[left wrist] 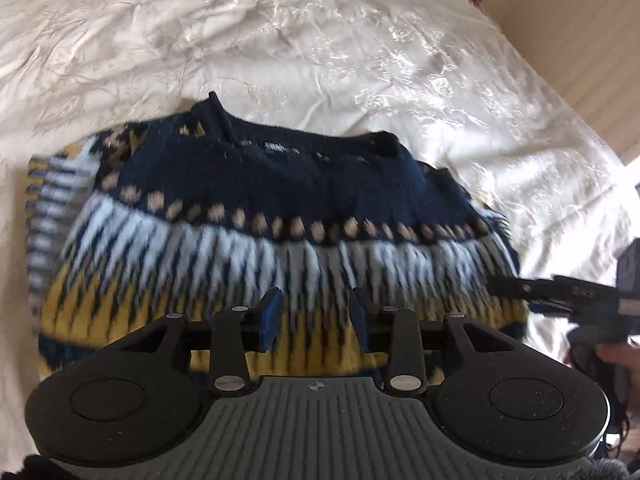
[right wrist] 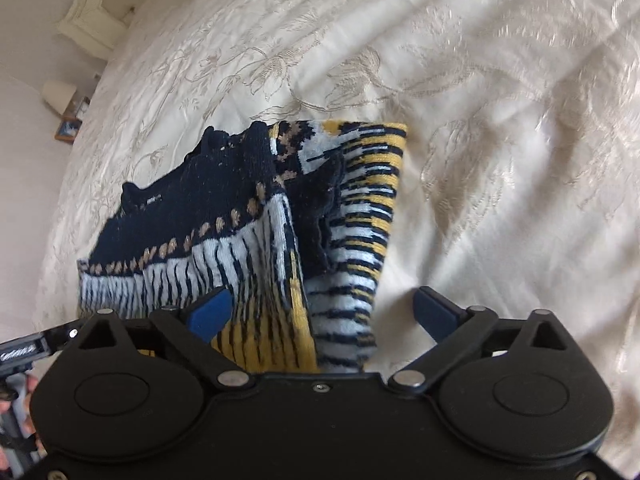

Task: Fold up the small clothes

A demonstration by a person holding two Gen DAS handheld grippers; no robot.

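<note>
A small knitted sweater, navy at the collar with tan dots, white zigzags and a yellow band, lies partly folded on the bed. My left gripper hovers over its yellow hem, jaws apart and empty. In the right wrist view the sweater has a striped sleeve folded along its right side. My right gripper is wide open over the hem and sleeve end, holding nothing. The right gripper also shows at the right edge of the left wrist view.
A cream embroidered bedspread covers the bed all around the sweater. A wall runs along the bed's right side. A white headboard and a bedside lamp stand at the far left.
</note>
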